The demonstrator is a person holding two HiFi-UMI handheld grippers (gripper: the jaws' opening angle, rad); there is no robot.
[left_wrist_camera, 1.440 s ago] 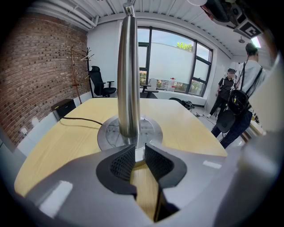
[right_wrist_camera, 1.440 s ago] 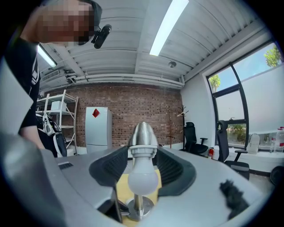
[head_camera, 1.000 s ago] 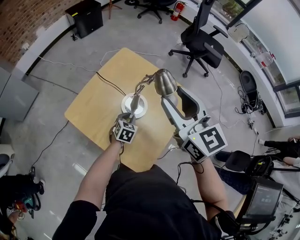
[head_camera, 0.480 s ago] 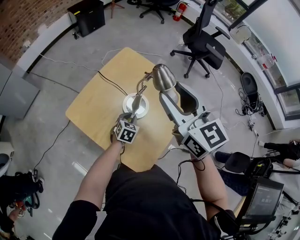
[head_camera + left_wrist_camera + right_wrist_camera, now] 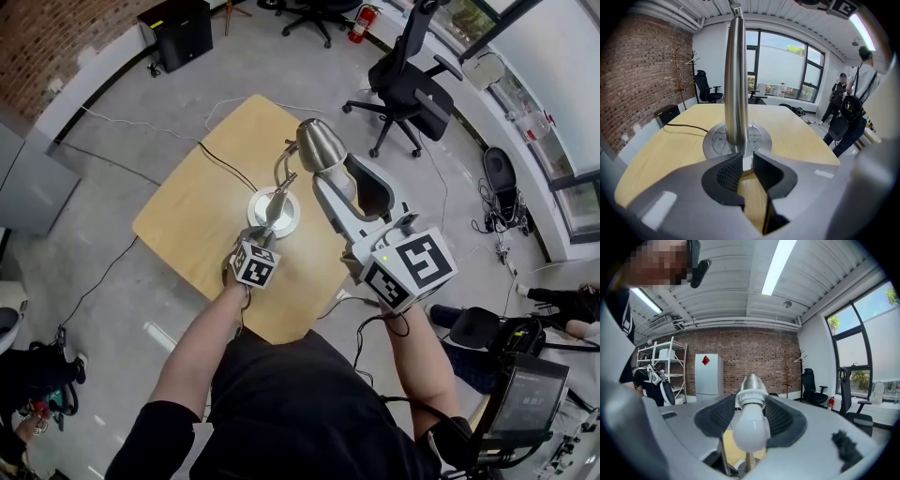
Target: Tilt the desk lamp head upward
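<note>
Between right tongs (image 5: 751, 420): lamp head (image 5: 751, 380), clamped; left tongs (image 5: 746, 164) clamp stem (image 5: 736, 84).

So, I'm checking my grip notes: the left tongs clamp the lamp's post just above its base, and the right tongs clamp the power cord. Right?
Not quite. The right gripper view shows the right tongs clamping the lamp head at its bulb end, not the power cord. The left tongs do clamp the post just above the base.
</note>
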